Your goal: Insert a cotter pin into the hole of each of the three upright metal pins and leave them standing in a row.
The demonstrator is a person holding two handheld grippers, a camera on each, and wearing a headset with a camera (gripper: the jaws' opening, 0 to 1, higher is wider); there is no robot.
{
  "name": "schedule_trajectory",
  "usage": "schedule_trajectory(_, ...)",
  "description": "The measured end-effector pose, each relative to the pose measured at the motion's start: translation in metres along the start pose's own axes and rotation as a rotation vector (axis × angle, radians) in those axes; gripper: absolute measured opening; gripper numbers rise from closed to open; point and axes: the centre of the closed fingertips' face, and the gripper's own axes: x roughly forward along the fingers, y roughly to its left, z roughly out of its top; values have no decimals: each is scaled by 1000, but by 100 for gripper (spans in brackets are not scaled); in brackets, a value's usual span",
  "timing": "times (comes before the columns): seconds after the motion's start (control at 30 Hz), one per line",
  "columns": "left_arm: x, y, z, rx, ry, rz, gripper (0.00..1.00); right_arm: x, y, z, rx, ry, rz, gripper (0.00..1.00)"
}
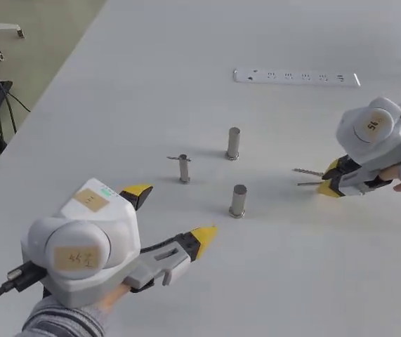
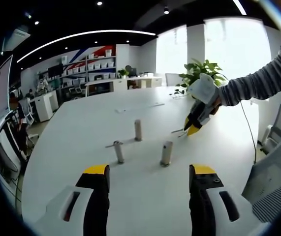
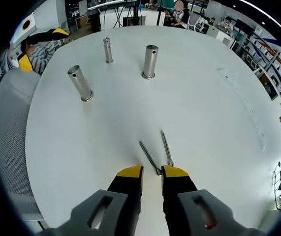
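The left gripper (image 1: 171,212) hangs wide open near the three upright metal pins (image 1: 238,201). The right gripper (image 3: 152,173) has its jaws nearly together at the near ends of two cotter pins (image 3: 167,146), well apart from the metal pins, and whether they pinch cannot be told. The cotter pins look light, thin and slick, likely best pinched singly near the head, legs free

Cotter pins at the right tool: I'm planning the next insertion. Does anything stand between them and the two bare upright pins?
Nothing visible does. Bare table lies between the cotter pins at the right tool and the bare pin ahead, likewise the other bare pin.
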Motion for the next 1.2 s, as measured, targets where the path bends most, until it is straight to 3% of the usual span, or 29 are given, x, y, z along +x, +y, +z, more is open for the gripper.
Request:
schedule_trajectory(0.4,1,2,-3,0,14,1,61,2,6,1,-30,35,87,0)
schedule_trajectory(0.7,2,0,-3,4,21,-12,61,0,6,1,-84,34,65,0)
schedule_trajectory(0.9,3,-3,-2,4,27,-30,58,-2,8,5,-84,-16,49,0)
schedule_trajectory(1.2,10,-6,4,23,53,-69,51,-21,19,39,-134,-158,-5,0)
